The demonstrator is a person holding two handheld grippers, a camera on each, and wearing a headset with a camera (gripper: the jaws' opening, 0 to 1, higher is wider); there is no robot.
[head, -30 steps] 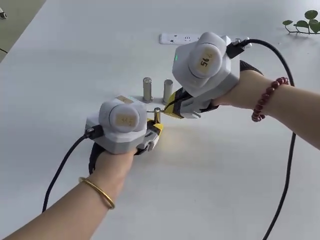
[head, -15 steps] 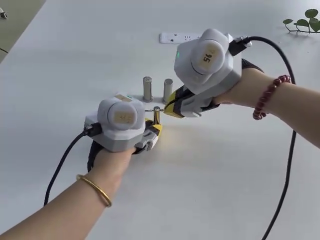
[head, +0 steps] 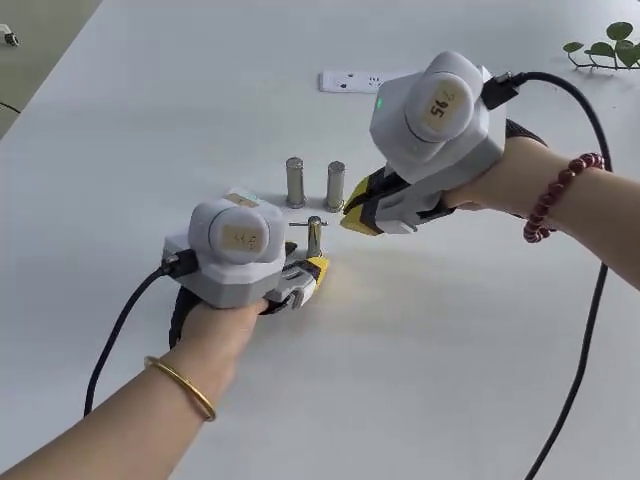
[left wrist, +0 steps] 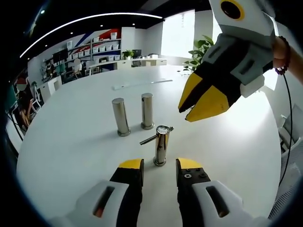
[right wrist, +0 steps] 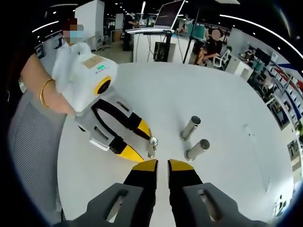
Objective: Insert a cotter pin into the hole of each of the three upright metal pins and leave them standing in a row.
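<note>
Backed off since a moment ago, the right gripper [right wrist: 163, 165] holds its yellow-tipped jaws together, empty, near the short upright steel pin [left wrist: 161, 144], whose hole now carries the thin wire cotter pin [left wrist: 149, 139]. The left gripper [left wrist: 160, 166] has its jaws apart either side of that pin's base. Behind it on the white table [head: 450, 330] stand two bare steel pins [left wrist: 119, 116] [left wrist: 147, 110]. One done, two left, I'd say.

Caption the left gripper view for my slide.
Left gripper open astride the near metal pin, cotter pin through its hole; right gripper shut beside it; two other pins behind.
</note>
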